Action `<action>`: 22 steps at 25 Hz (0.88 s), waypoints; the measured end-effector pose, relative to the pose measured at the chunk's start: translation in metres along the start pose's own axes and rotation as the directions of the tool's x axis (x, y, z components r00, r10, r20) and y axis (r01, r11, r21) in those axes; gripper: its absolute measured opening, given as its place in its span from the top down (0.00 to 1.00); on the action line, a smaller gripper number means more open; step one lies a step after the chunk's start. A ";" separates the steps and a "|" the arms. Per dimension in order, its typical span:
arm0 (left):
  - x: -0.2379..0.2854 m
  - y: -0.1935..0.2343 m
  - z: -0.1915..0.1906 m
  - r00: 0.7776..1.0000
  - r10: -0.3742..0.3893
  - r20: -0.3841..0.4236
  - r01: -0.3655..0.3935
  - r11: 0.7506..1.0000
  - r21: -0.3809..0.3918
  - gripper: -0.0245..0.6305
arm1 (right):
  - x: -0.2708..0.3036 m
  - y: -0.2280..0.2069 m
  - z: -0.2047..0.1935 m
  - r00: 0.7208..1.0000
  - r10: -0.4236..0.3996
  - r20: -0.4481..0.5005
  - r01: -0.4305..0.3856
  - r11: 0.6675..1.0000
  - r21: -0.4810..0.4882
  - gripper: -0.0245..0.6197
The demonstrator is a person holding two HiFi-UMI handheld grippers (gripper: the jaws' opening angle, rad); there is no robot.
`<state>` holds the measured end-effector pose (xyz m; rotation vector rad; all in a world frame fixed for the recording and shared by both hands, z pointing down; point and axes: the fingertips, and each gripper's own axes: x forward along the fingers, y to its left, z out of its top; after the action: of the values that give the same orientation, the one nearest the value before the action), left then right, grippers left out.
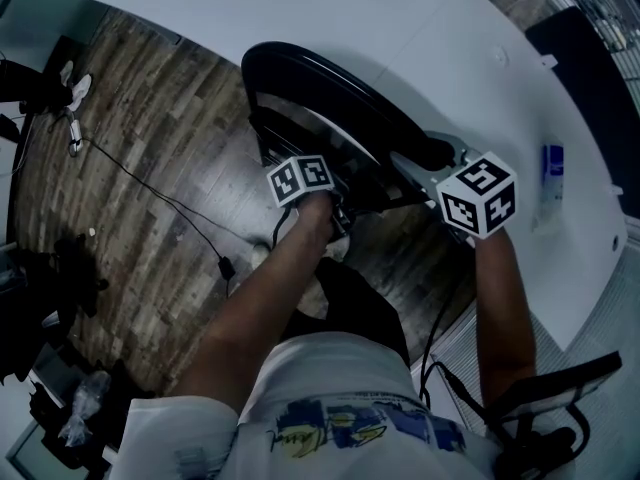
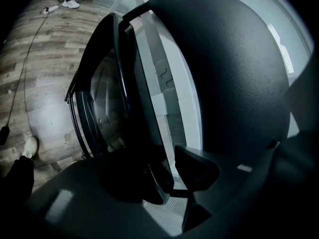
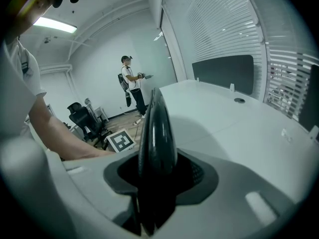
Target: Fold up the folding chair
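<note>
The black folding chair (image 1: 340, 103) stands beside the white table, its round seat and backrest drawn close together. My left gripper (image 1: 305, 173) sits under its marker cube at the chair's near side. In the left gripper view my left gripper (image 2: 169, 180) is shut on the thin black rim of the seat (image 2: 149, 133), with the padded backrest (image 2: 229, 73) filling the right. My right gripper (image 1: 428, 153) holds the chair's right end. In the right gripper view the backrest's black edge (image 3: 155, 133) stands upright between the jaws of my right gripper (image 3: 154, 183), which is shut on it.
The white table (image 1: 300, 8) curves round behind and to the right of the chair, with a blue item (image 1: 553, 173) on it. A cable (image 1: 150, 188) trails over the wood floor at left. A black office chair (image 1: 550, 398) is at bottom right. A person (image 3: 130, 81) stands far off.
</note>
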<state>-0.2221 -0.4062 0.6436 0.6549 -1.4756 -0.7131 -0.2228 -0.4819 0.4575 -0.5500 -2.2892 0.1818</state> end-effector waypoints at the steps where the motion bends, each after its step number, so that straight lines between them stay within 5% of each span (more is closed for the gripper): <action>1: -0.001 0.000 -0.001 1.000 0.001 -0.001 -0.001 1.000 0.003 0.66 | -0.001 -0.001 0.000 1.000 -0.002 -0.001 0.002 1.000 0.000 0.74; 22: -0.041 0.008 0.011 1.000 0.005 -0.002 -0.005 0.997 0.076 0.66 | -0.027 -0.007 -0.001 0.995 -0.043 -0.089 0.039 0.998 -0.039 0.66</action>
<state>-0.2314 -0.3695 0.6233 0.7095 -1.5083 -0.6547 -0.2079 -0.5005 0.4426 -0.5196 -2.2180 0.0924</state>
